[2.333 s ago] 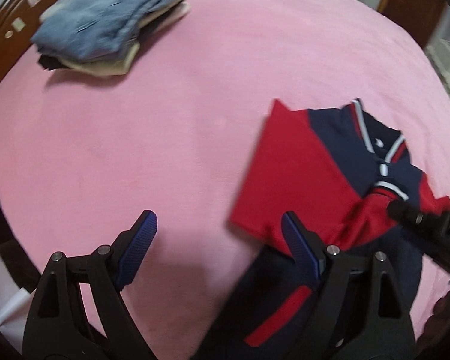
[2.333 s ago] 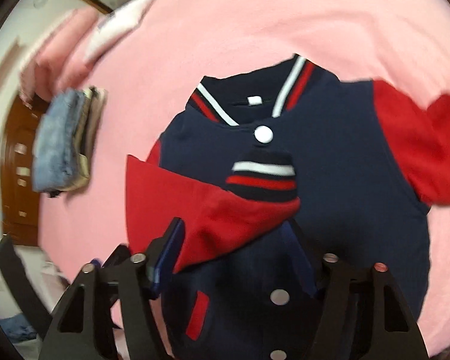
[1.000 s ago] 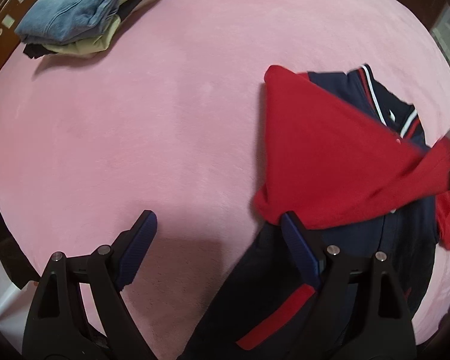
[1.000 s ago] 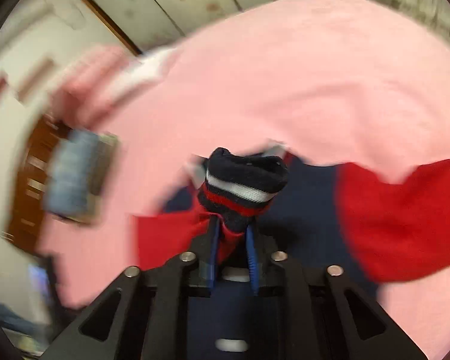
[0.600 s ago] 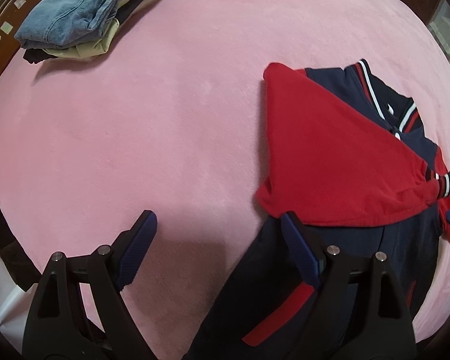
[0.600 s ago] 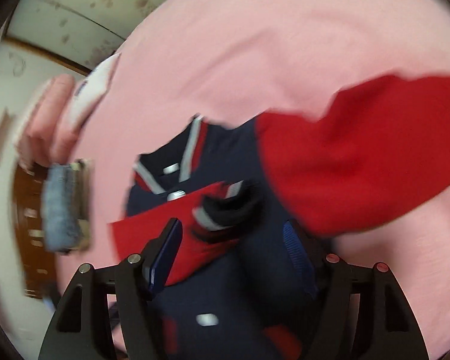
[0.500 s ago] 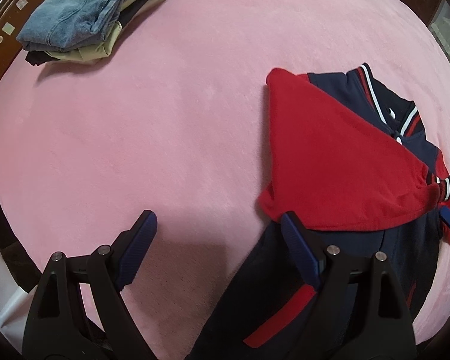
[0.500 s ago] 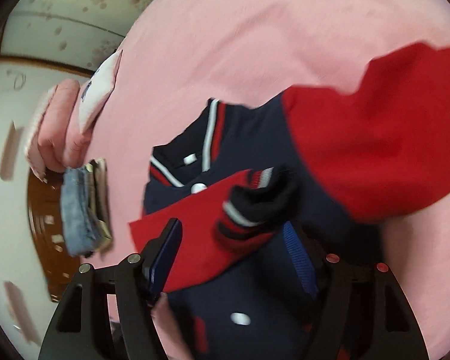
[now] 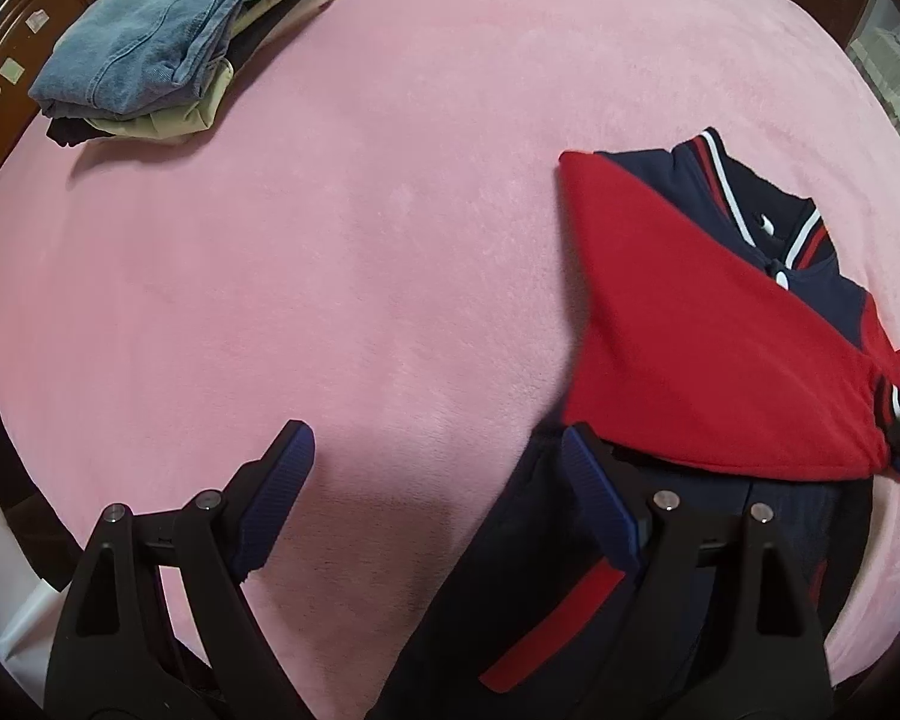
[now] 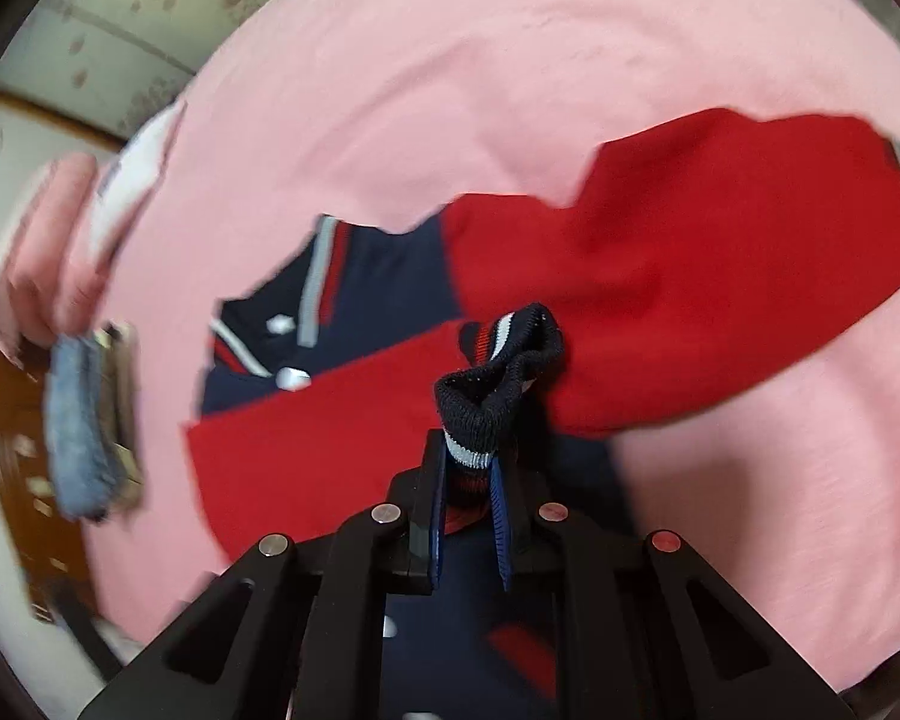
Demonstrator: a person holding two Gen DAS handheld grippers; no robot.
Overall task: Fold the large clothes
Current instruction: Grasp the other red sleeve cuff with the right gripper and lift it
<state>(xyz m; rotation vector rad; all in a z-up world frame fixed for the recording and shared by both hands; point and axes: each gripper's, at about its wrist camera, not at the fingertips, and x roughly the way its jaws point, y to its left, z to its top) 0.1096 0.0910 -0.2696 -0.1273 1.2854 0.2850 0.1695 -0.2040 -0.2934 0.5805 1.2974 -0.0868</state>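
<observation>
Right gripper (image 10: 471, 516) had just closed again, jaws narrow, pinching the striped cuff (image 10: 498, 384) of the red sleeve (image 9: 708, 348), which half a second earlier lay loose between spread jaws. Jacket (image 9: 660, 570) lay on the bed (image 9: 360, 210) beneath it. Left gripper (image 9: 432, 498) hung wide and empty over the jacket's near edge. Likely a re-grip to tidy the sleeve fold.

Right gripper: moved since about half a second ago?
Yes. The right gripper has just closed and now pinches the striped cuff, which lay loose between open jaws; the collar sits higher and further left.
</observation>
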